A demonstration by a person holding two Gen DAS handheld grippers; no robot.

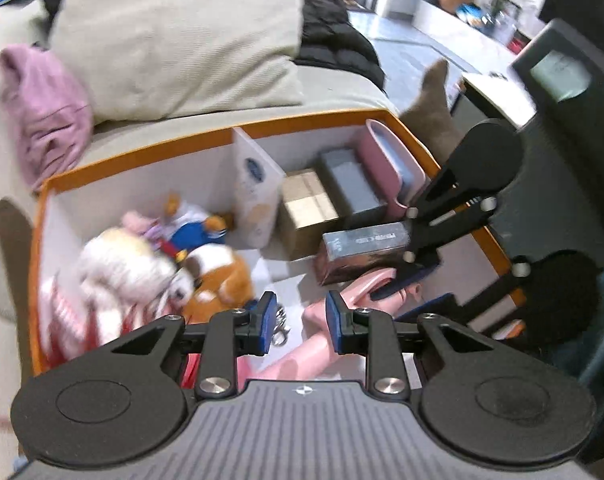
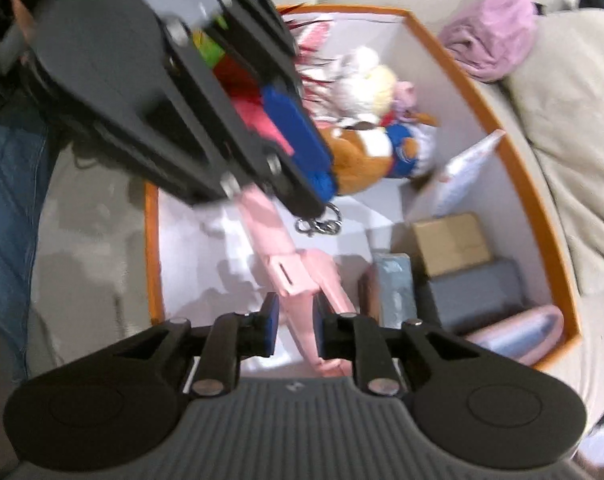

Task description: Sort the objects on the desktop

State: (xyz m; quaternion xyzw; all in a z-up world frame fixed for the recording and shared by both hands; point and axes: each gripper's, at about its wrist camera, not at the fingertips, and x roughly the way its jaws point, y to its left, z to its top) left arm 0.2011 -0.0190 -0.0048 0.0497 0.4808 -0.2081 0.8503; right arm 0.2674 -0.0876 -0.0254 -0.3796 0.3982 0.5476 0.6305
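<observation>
The right gripper [image 2: 294, 322] pinches the pink toy [image 2: 290, 268] between its blue pads [image 2: 270, 322], holding it over the white floor of the orange-rimmed box [image 2: 453, 64]. The left gripper [image 1: 298, 322] hangs above the same box with fingers spread and nothing between them; the toy's far end lies below its right pad [image 1: 333, 320]. Plush animals [image 1: 142, 264] are piled in the box's left section. A white card [image 1: 256, 188] stands upright as a divider. To the right of it are a brown carton [image 1: 305, 204], a grey carton [image 1: 349, 184] and a pink case [image 1: 389, 160]. A key ring [image 2: 317, 224] lies on the box floor beside the toy.
</observation>
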